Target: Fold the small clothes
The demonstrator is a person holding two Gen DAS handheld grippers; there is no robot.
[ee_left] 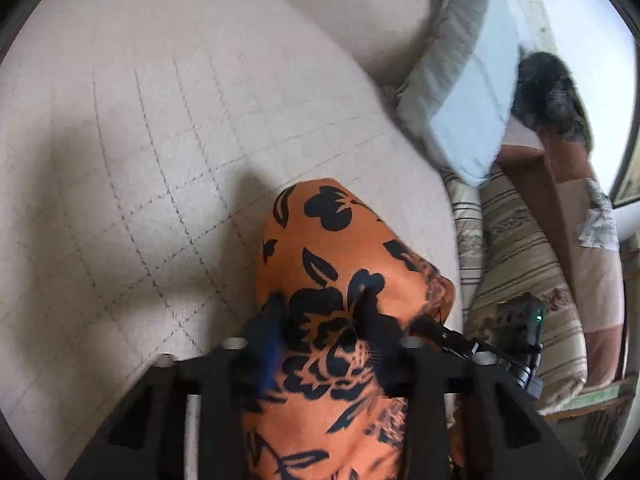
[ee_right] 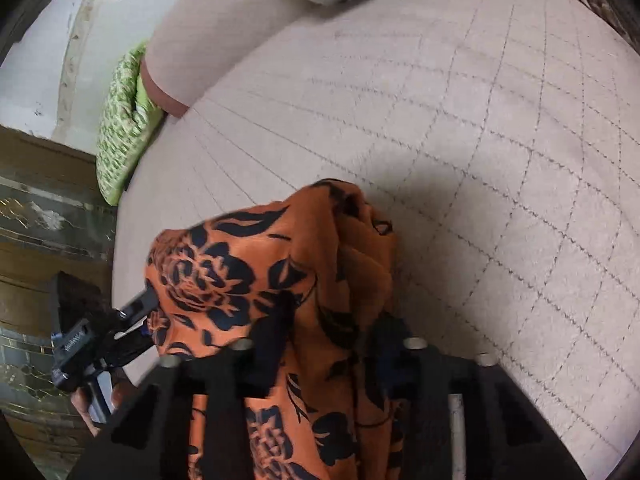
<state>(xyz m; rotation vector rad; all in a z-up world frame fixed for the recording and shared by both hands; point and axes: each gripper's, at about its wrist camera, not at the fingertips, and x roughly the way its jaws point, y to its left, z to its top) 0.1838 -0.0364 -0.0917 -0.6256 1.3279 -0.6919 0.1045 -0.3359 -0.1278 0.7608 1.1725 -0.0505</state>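
Orange garment [ee_left: 332, 264] (one), two hand-held grippers.

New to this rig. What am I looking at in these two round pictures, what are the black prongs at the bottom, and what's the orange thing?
There is no robot here: a person holds a two-finger gripper in each hand, and a fisheye camera on each one looks forward along its fingers, hence the round pictures. The black prongs are those fingers.

One picture is from the left gripper, the other from the right gripper. Each is closed on the same orange cloth with a black flower print, a small garment to be folded, bunched and lifted between them.

Below is a cream bedcover with stitched squares. A pale pillow lies at its edge, and a green patterned cushion shows in the right view. Each view also catches the other gripper at its side.
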